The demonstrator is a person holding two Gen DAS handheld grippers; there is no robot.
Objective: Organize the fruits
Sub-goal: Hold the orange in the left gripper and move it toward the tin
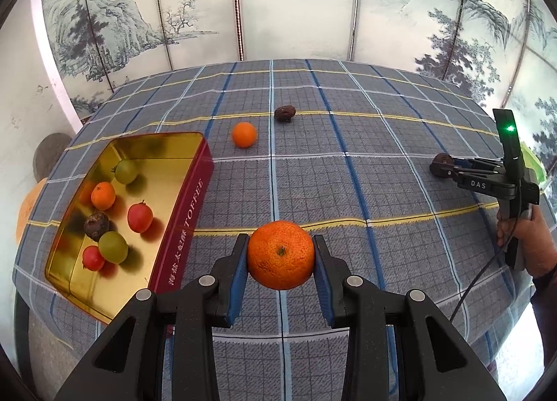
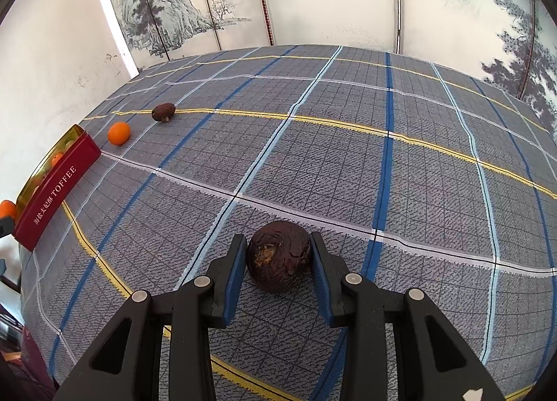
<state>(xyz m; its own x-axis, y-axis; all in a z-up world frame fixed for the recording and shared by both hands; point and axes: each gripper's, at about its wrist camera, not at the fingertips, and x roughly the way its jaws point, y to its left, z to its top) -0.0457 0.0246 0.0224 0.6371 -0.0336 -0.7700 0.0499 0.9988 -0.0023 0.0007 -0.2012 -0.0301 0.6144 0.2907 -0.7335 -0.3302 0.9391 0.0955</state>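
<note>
Squeezing round fruit between narrow blue pads is where trouble could start: the left tool (image 1: 280, 261) grips a large orange (image 1: 280, 254) at its widest part, and a slackened hold or a quick swing toward the tin could, I judge, let it roll out and off the tabletop (image 1: 383, 129). The right tool (image 2: 277, 263) has its pads against both sides of a dark wrinkled fruit (image 2: 278, 256); whether that fruit is lifted or resting on the cloth I cannot tell, and its rough skin may crack under too much pressure. In the left wrist view the red toffee tin (image 1: 181, 237) lies at about nine o'clock from the held orange, already carrying two green fruits, two red ones, a small orange and a dark one, so a careless drop could knock those about or bounce out. Loose on the checked cloth toward twelve o'clock sit a small orange (image 1: 244, 134) and, just beside it toward one o'clock, a second dark fruit (image 1: 285, 112), both well apart from the tin. Nothing stands between the left tool and the tin; the right tool has the longer path across.
</note>
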